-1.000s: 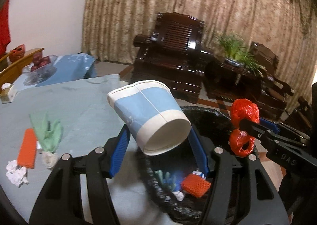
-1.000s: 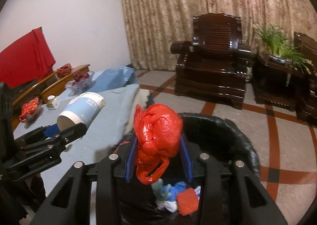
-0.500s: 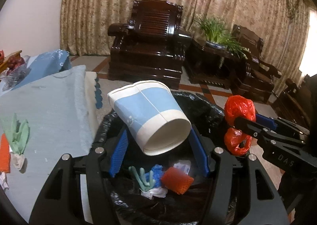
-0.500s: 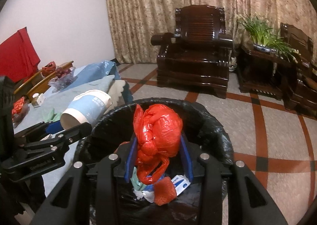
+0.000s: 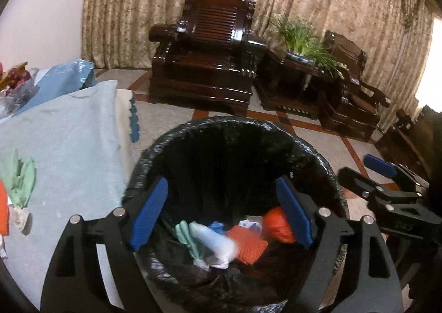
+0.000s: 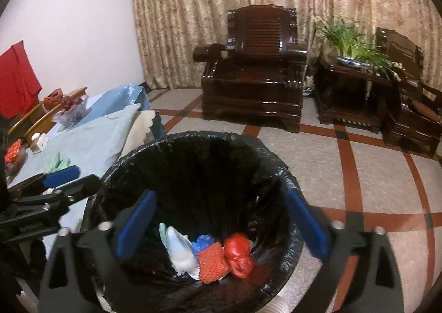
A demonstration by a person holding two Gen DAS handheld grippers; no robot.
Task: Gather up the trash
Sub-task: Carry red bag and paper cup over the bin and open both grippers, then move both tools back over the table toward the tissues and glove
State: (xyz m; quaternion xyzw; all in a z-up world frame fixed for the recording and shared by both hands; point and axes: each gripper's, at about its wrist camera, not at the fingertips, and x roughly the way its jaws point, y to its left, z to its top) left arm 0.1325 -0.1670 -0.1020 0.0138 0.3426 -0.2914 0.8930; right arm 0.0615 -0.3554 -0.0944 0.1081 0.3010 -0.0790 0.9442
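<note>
Both the left gripper (image 5: 221, 211) and right gripper (image 6: 219, 227) have just opened, jaws apart and empty, over the bin (image 5: 326, 164). The paper cup (image 5: 218, 244) and red bag (image 6: 239, 255) lie inside. The green wrapper (image 5: 22, 177), near the table's (image 5: 69, 130) left edge, looks light and soft; pinch its bunched middle.

Colours around the black-lined bin (image 6: 279, 175)

A red bag (image 6: 239, 255), orange mesh (image 6: 212, 259) and pale blue cup (image 6: 179, 251) lay inside; the counter (image 5: 69, 130) wore light blue cloth, the floor (image 6: 359, 175) red-brown stripes.
</note>
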